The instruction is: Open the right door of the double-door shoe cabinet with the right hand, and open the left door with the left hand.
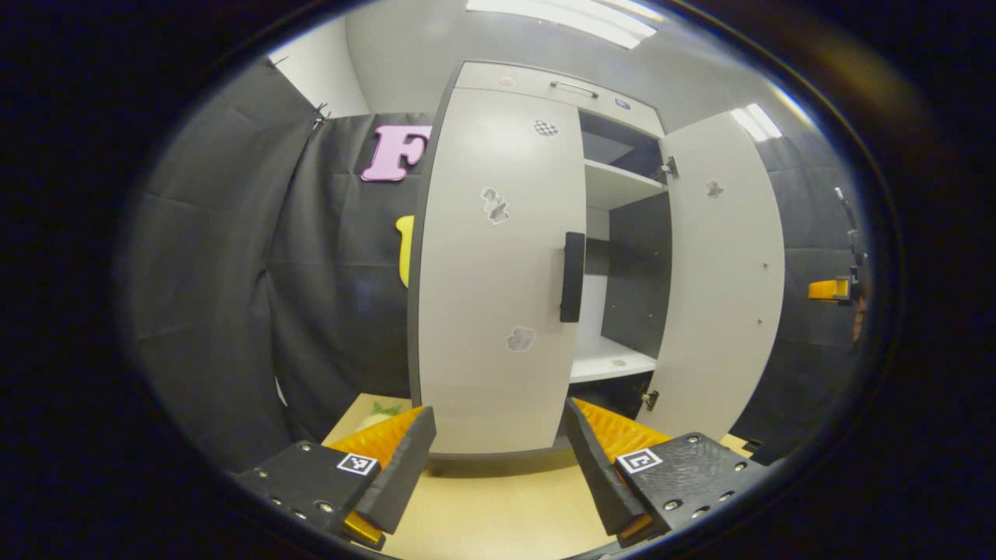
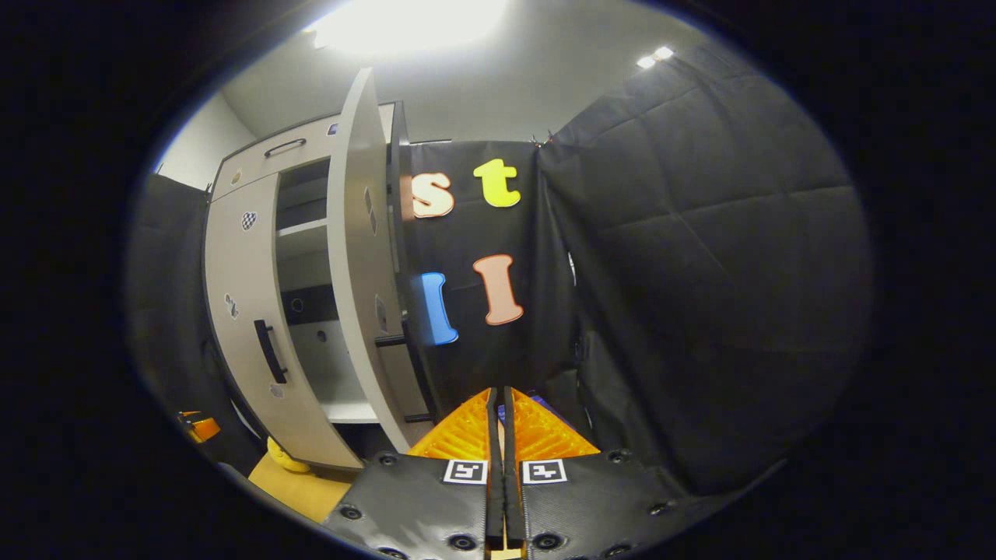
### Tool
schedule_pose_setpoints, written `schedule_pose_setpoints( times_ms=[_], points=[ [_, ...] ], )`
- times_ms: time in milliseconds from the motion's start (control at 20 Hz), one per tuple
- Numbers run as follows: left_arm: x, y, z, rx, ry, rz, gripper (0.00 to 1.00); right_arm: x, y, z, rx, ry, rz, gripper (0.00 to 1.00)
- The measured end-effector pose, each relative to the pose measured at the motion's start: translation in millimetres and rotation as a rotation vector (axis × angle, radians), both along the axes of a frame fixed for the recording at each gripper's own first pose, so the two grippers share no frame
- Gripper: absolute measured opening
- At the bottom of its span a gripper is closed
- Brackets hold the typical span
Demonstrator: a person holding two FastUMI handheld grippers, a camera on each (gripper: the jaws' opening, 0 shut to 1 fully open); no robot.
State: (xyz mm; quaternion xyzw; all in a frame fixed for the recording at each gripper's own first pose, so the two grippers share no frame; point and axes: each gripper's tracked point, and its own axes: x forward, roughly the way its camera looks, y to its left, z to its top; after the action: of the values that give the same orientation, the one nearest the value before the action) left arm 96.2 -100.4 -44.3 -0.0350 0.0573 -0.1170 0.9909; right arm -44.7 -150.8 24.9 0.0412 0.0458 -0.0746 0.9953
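Right door swung open, left door shut, and the left gripper faces the cabinet.

In the left gripper view the left gripper point(image 1: 498, 459) hovers with its jaws wide apart, holding nothing, low in front of the shoe cabinet point(image 1: 545, 82); the left door point(image 1: 498, 280) sits closed with its dark vertical handle point(image 1: 573, 277) at its inner edge, well above the fingers and untouched. Beside it the right door point(image 1: 724, 288) stands open, showing pale shelves point(image 1: 615, 183) inside. A tan table surface point(image 1: 498, 505) lies under the fingers. Over in the right gripper view, the right gripper point(image 2: 499, 435) has its jaws pressed together on nothing and points at the black cloth wall point(image 2: 700, 272), clear of the open right door point(image 2: 358, 257), whose edge faces us just to the left.
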Motion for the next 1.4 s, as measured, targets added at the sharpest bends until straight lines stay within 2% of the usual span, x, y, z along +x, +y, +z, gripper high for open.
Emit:
schedule_pose_setpoints(
  times_ms=[200, 300, 400, 450, 600, 650, 700, 750, 800, 850, 900, 950, 1100, 1150, 1250, 1300, 1350, 1400],
  points=[
    [36, -14, 23, -0.043, -0.035, -0.007, 0.95, -22, -61, 7, -0.051, -0.006, -0.183, 0.02],
    [54, -25, 41, -0.055, -0.064, -0.008, 0.95, -20, -83, 4, -0.067, 0.003, -0.239, 0.06],
    [70, -37, 58, -0.041, -0.097, -0.01, 0.95, -4, -96, 0, -0.064, 0.01, -0.256, 0.25],
    [77, -42, 65, -0.027, -0.115, -0.006, 0.95, 8, -98, -6, -0.055, 0.015, -0.245, 0.31],
    [103, -61, 89, 0.007, -0.163, 0.012, 0.94, 44, -109, -22, -0.105, 0.051, -0.236, 0.98],
    [110, -71, 96, 0.006, -0.174, 0.011, 0.94, 53, -114, -32, -0.134, 0.072, -0.234, 0.97],
    [118, -81, 102, 0.002, -0.181, 0.01, 0.95, 63, -114, -38, -0.157, 0.09, -0.224, 0.92],
    [123, -89, 105, -0.001, -0.183, 0.009, 0.95, 74, -114, -41, -0.169, 0.095, -0.209, 0.98],
    [131, -99, 107, -0.002, -0.182, 0.008, 0.94, 85, -113, -43, -0.169, 0.09, -0.192, 0.98],
    [139, -106, 107, -0.001, -0.181, 0.004, 0.94, 96, -113, -45, -0.16, 0.084, -0.174, 0.92],
    [147, -114, 107, 0.0, -0.18, 0.0, 0.95, 106, -113, -47, -0.148, 0.08, -0.158, 0.98],
    [154, -121, 107, 0.002, -0.179, 0.002, 0.95, 115, -116, -52, -0.141, 0.083, -0.146, 0.98],
    [174, -131, 102, 0.013, -0.161, 0.039, 0.95, 133, -126, -65, -0.128, 0.106, -0.133, 1.0],
    [180, -133, 100, 0.012, -0.155, 0.053, 0.95, 146, -130, -66, -0.12, 0.108, -0.126, 0.96],
    [192, -132, 94, 0.009, -0.133, 0.093, 0.93, 162, -137, -70, -0.108, 0.106, -0.119, 1.0],
    [195, -132, 90, 0.004, -0.117, 0.105, 0.94, 168, -140, -72, -0.105, 0.107, -0.116, 0.96],
    [199, -135, 87, -0.007, -0.106, 0.112, 0.93, 172, -143, -74, -0.103, 0.109, -0.112, 1.0],
    [200, -136, 87, -0.023, -0.106, 0.119, 0.8, 177, -146, -76, -0.101, 0.112, -0.108, 0.96]
  ],
)
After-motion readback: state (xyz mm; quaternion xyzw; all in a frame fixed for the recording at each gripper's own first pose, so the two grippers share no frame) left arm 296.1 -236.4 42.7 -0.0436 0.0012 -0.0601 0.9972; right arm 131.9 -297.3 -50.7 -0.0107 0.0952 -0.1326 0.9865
